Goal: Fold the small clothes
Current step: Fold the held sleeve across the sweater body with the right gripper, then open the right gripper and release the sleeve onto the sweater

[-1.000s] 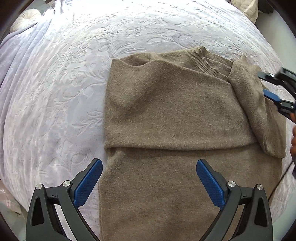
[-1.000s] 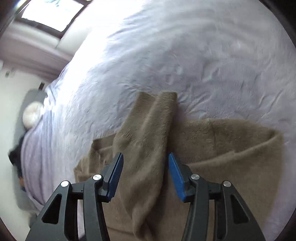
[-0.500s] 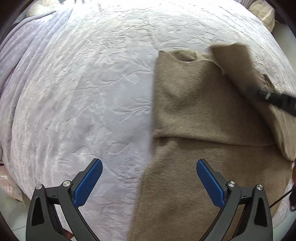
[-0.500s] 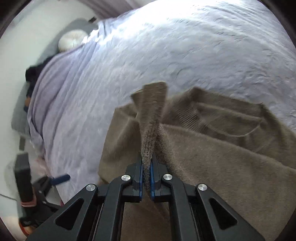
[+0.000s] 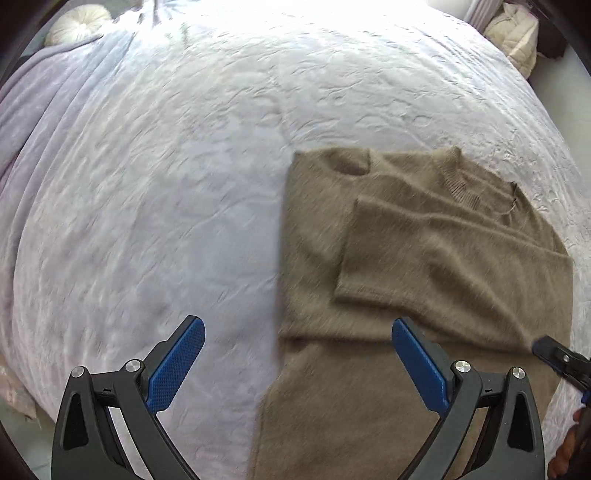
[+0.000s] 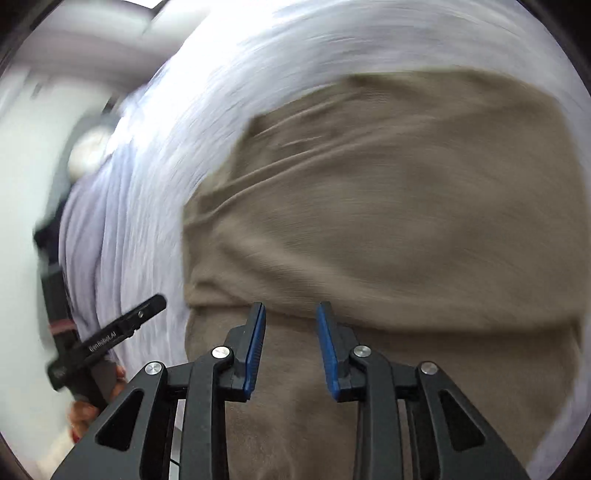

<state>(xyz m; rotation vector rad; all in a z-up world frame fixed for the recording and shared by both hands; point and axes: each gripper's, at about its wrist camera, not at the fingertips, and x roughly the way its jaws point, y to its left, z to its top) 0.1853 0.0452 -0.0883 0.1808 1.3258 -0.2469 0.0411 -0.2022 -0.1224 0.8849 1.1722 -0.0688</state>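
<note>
A tan knit sweater [image 5: 424, 251] lies on the white bedspread [image 5: 166, 166], both sleeves folded across its body. My left gripper [image 5: 295, 365] is open and empty, hovering over the sweater's left edge. My right gripper [image 6: 290, 347] is open and empty just above the sweater [image 6: 388, 206], near the folded sleeve's lower edge. The right gripper's tip [image 5: 554, 356] shows at the right of the left wrist view. The left gripper [image 6: 122, 328] shows at the left of the blurred right wrist view.
A lilac blanket [image 5: 44, 107] and a round white cushion [image 5: 77, 24] lie at the bed's far left. A cream padded bundle [image 5: 513, 35] sits beyond the far right corner. The bed's edge runs along the lower left.
My right gripper carried the right sleeve across the sweater, laid it flat and opened, letting it go. My left gripper stayed open and shifted left.
</note>
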